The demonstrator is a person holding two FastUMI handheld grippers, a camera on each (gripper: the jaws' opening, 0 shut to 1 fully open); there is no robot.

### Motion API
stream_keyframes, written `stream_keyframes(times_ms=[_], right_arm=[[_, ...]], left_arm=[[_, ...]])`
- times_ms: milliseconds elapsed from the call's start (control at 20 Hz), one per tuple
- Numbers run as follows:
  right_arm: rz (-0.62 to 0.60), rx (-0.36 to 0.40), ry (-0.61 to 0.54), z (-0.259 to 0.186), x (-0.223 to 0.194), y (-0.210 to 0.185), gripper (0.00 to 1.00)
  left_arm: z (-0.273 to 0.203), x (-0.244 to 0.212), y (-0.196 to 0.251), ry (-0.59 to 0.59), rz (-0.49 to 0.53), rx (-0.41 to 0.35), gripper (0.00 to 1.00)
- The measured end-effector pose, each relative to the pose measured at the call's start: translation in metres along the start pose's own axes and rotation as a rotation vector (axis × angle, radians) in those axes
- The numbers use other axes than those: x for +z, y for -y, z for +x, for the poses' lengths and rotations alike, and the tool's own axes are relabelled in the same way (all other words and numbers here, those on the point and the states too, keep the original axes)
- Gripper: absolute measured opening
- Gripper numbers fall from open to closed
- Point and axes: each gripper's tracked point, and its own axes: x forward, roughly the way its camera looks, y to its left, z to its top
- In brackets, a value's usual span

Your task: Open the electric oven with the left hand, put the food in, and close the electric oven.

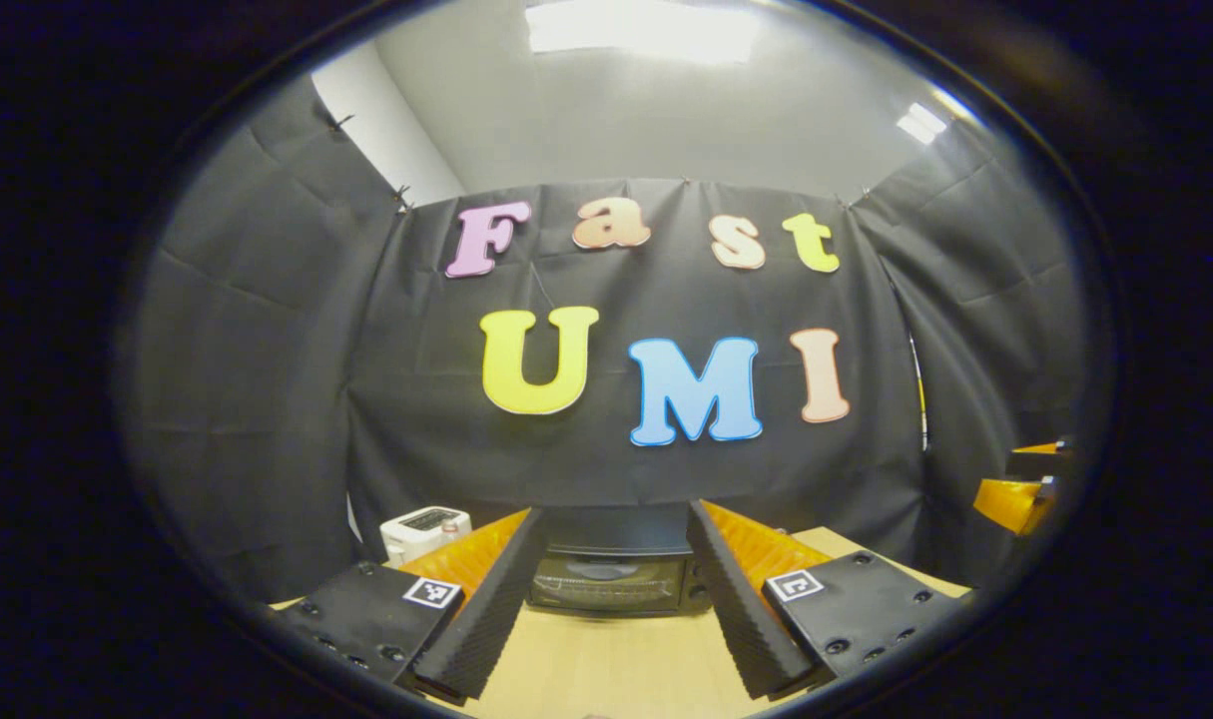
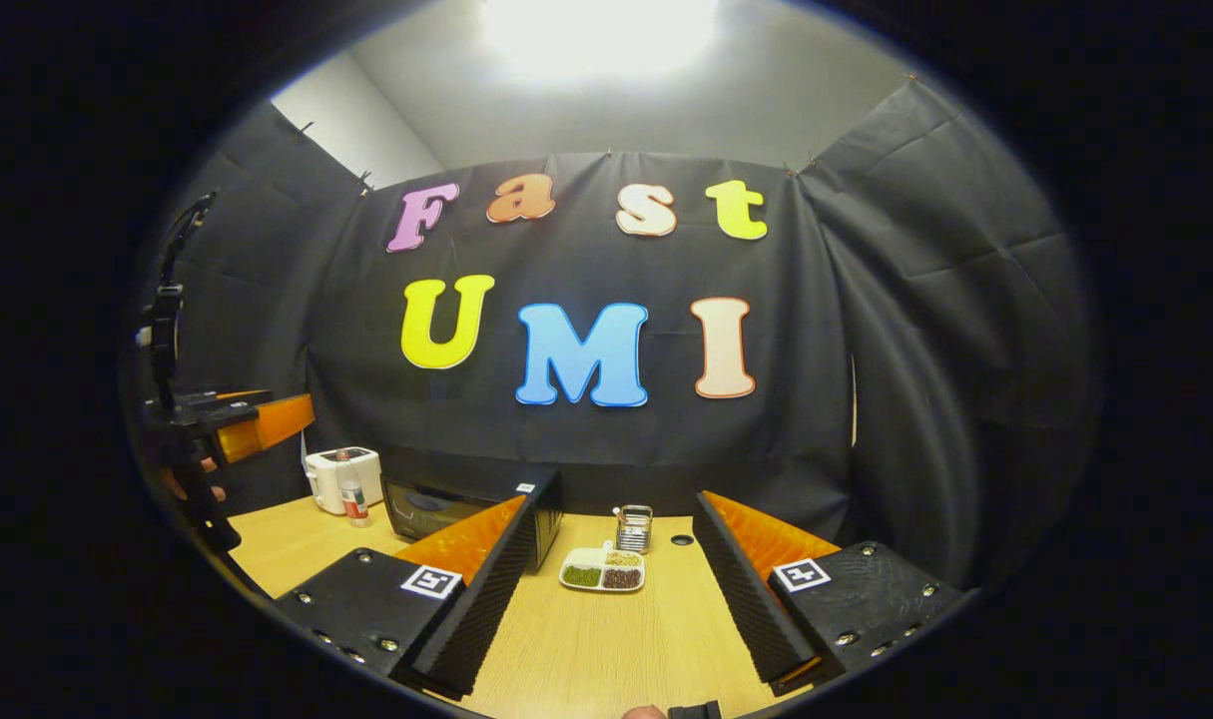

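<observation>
**Left gripper view: oven door shut, nothing started yet**

Left gripper view looks straight at the electric oven (image 1: 611, 579), framed between the left gripper (image 1: 614, 599) fingers; jaws released, spread wide, holding nothing, well short of the door. Oven sits at the far edge of the bench (image 1: 616, 669), against the booth wall, door facing the camera and closed. Its long axis runs side to side along that far edge. A white appliance (image 1: 423, 529) stands just beside it toward the far left corner.

Right gripper view: right gripper (image 2: 606, 599) also released and empty, aimed at the food tray (image 2: 603, 569) mid-bench, to the right of the oven. Tray's long axis also runs side to side.

Step in hand, by my read: approach for opening. Next move needs the left jaws brought fwd to the door's top edge/handle, closed on it, then pulled down and out. Handle itself too small to make out.
</observation>
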Motion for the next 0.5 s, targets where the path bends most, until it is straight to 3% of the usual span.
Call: stream_keyframes(times_ms=[50, 100, 450, 500], right_arm=[[0.012, -0.002, 0.01, -0.002, 0.004, -0.002, 0.98], [0.026, 0.001, 0.019, -0.003, 0.006, -0.006, 0.98], [0.083, -0.029, 0.084, -0.002, 0.03, -0.026, 0.98], [0.086, -0.025, 0.086, -0.002, 0.032, -0.03, 0.98]], left_arm=[[-0.011, -0.002, -0.003, -0.011, 0.002, 0.005, 0.9], [-0.02, -0.001, -0.008, -0.018, -0.004, 0.009, 1.0], [-0.055, 0.009, -0.045, -0.003, -0.032, 0.037, 1.0], [-0.058, 0.011, -0.051, 0.002, -0.033, 0.042, 0.9]])
